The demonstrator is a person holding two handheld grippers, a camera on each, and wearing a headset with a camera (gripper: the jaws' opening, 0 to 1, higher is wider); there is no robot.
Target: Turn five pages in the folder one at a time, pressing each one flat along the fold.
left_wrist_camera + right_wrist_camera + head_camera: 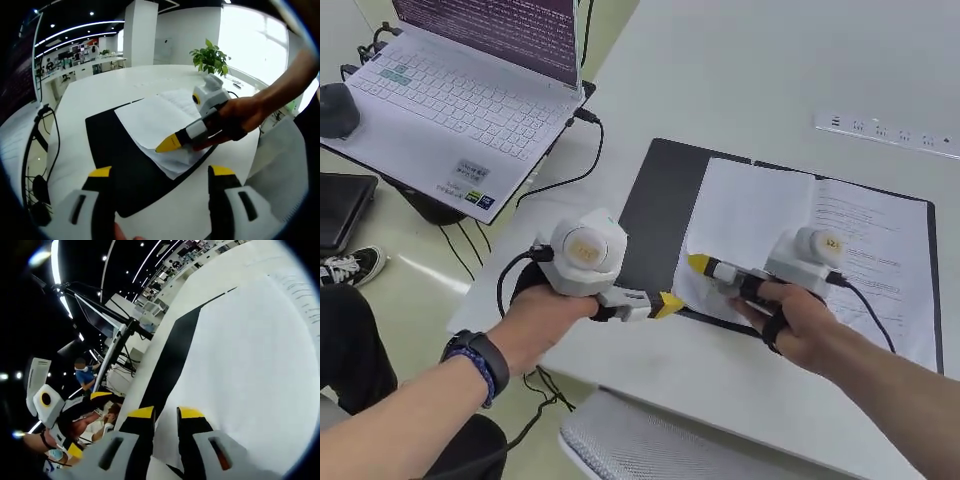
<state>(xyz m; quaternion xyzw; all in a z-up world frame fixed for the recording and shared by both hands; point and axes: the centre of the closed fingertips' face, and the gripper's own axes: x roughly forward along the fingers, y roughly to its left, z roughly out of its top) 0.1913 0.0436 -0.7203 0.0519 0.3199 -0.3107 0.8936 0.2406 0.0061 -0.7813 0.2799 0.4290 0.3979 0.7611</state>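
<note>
White counter (pixel 770 60) carries the open folder (pixel 655 210) at frame centre. Left tool (pixel 670 303), spread wide, hovers off its lower edge; right tool (pixel 698 263), jaws pressed together, meets the top page's (pixel 750 215) left edge.

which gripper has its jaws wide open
The left gripper, by the black folder's near edge: its yellow tips stand far apart. The right gripper's tips sit close together over the blank white page.

Bare white tabletop (pixel 740 70) is lying open beyond the black folder with white pages (pixel 660 200); an open white laptop (pixel 460 110) and its black cable (pixel 592 165) are crowding the left, a white power strip (pixel 885 132) the far right.
</note>
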